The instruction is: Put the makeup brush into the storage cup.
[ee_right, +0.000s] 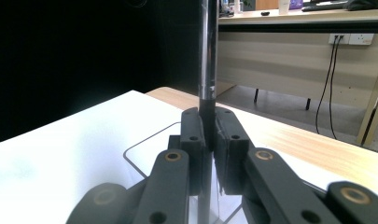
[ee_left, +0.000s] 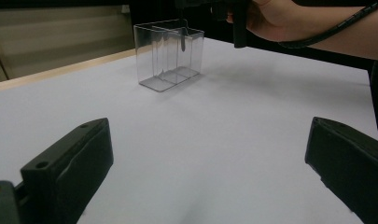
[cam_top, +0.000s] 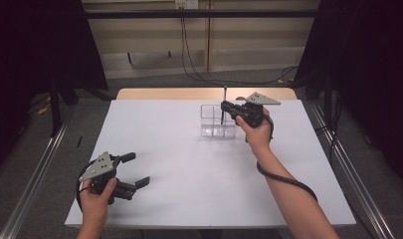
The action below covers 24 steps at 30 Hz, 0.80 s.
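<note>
A clear plastic box (cam_top: 216,123) with inner dividers stands on the white table (cam_top: 189,179), right of centre toward the far edge. My right gripper (cam_top: 227,108) hovers at the box's top, shut on a thin dark rod (cam_top: 224,99) that stands upright. In the right gripper view the pads (ee_right: 229,135) pinch the rod (ee_right: 208,56) above the box rim (ee_right: 140,161). The rod's lower end (ee_left: 183,42) hangs inside the box (ee_left: 168,60); which compartment I cannot tell. My left gripper (cam_top: 136,169) rests at the near left, open, with nothing between its jaws (ee_left: 210,163).
The table's wooden far edge (cam_top: 189,93) lies just behind the box. Metal rails (cam_top: 35,184) run along the floor on both sides. Cables (cam_top: 189,55) hang from the back wall. A black cable (cam_top: 288,180) trails along the right forearm.
</note>
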Tool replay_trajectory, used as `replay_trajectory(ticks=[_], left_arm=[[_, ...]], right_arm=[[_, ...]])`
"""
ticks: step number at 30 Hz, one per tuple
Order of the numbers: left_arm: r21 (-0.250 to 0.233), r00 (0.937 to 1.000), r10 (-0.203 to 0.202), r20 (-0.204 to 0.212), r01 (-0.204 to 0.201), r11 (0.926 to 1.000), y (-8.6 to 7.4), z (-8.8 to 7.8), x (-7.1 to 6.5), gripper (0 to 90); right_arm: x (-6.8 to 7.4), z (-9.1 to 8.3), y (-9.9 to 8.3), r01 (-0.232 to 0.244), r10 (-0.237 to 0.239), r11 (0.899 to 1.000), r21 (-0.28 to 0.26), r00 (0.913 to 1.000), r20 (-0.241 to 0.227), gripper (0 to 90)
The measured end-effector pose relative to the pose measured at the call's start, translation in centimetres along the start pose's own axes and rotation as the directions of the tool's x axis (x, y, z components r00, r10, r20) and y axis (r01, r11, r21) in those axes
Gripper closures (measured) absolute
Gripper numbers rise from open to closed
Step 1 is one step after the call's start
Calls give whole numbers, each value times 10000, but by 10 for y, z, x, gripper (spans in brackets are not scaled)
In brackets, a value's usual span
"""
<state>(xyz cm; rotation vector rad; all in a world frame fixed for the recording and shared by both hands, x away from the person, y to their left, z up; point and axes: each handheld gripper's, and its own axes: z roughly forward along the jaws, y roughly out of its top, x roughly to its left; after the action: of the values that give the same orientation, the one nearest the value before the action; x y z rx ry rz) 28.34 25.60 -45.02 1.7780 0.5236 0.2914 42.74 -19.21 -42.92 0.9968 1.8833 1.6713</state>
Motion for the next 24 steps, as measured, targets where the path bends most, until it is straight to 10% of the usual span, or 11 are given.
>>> replay_trajectory(ticks=[11,24], left_arm=[[-11,10000,-40,-20,40,10000,-1,0,1,9],[-29,10000,-59,-14,59,10000,-1,1,0,9]], right_arm=[[4,0,2,31,-32,9999,-109,10000,-20,305],[5,-5,2,98,-100,9999,-131,9998,-177,157]])
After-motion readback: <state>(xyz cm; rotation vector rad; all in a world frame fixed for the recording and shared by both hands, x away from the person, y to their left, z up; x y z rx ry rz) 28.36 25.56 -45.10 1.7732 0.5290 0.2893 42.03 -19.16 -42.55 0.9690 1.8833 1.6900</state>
